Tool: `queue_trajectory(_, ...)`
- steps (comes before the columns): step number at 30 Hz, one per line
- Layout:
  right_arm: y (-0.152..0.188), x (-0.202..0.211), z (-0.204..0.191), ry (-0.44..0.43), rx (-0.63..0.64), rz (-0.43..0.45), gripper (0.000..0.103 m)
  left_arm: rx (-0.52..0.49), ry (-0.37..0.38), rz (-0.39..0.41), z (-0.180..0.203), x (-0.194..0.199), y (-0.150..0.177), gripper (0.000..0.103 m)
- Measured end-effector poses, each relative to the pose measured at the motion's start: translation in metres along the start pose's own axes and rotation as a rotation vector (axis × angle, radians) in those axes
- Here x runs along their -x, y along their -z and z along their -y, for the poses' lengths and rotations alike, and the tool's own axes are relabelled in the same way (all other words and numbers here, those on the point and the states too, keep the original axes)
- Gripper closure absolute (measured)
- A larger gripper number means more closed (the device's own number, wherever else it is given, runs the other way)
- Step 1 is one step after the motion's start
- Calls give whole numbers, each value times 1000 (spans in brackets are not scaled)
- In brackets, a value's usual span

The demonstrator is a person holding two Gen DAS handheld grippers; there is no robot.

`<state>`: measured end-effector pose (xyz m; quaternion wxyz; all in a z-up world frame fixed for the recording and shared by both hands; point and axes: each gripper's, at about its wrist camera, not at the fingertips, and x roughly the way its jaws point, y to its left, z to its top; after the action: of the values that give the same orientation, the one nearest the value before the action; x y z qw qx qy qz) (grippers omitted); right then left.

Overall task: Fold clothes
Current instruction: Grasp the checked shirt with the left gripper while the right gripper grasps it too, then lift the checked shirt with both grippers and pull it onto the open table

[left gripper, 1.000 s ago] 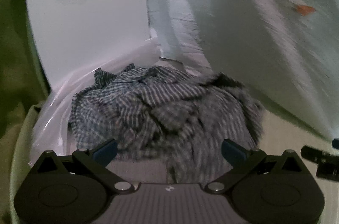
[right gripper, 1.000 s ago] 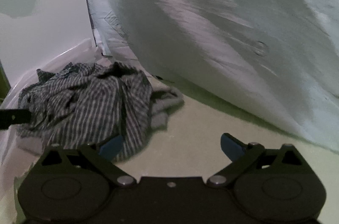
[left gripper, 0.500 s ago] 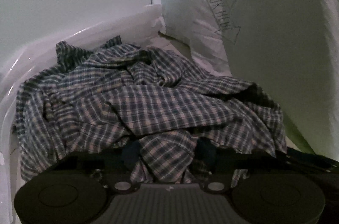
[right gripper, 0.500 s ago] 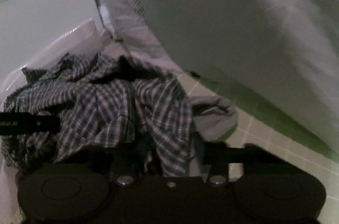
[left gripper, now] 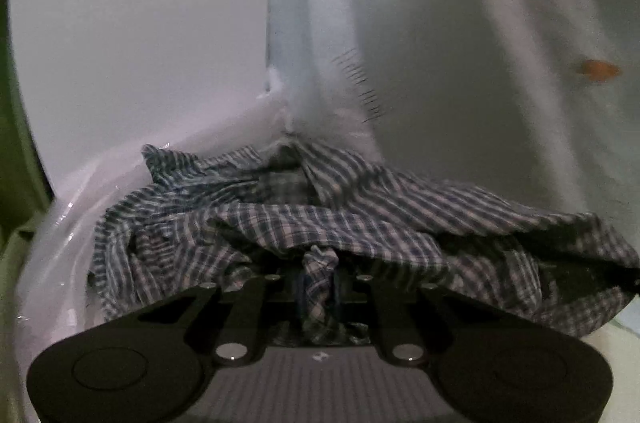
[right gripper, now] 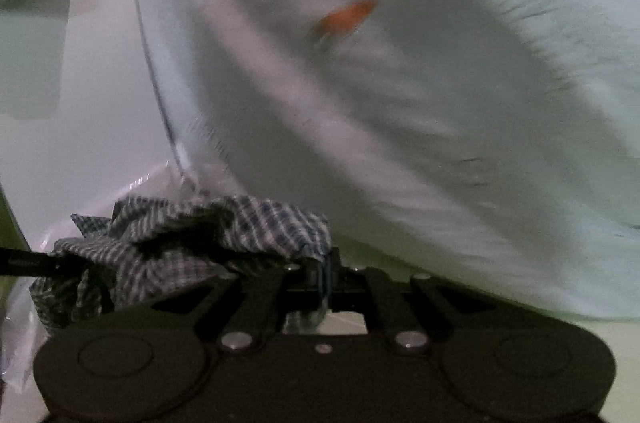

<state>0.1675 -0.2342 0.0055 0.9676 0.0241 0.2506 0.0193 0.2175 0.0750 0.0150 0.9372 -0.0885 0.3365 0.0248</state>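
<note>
Both grippers (left, right) pinch the plaid shirt edge, white sheet close behind

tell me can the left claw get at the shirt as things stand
Yes, it seems so: the left claw is already shut on a bunched fold of the shirt, with nothing between them.

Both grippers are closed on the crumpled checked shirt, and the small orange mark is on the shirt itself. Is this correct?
Not quite. The left gripper and the right gripper are indeed both shut on the crumpled checked shirt, but the small orange mark is not on the shirt. The right wrist view shows it on the white sheet behind the shirt.
</note>
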Motion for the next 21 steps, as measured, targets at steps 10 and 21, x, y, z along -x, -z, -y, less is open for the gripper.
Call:
queue_trajectory(10, 52, 176, 146, 306, -148, 65, 101, -67, 190, -37, 100, 116, 92, 90)
queue_trajectory(21, 161, 276, 290, 519, -349, -198, 98, -93, 223, -316, 186, 154, 215, 81)
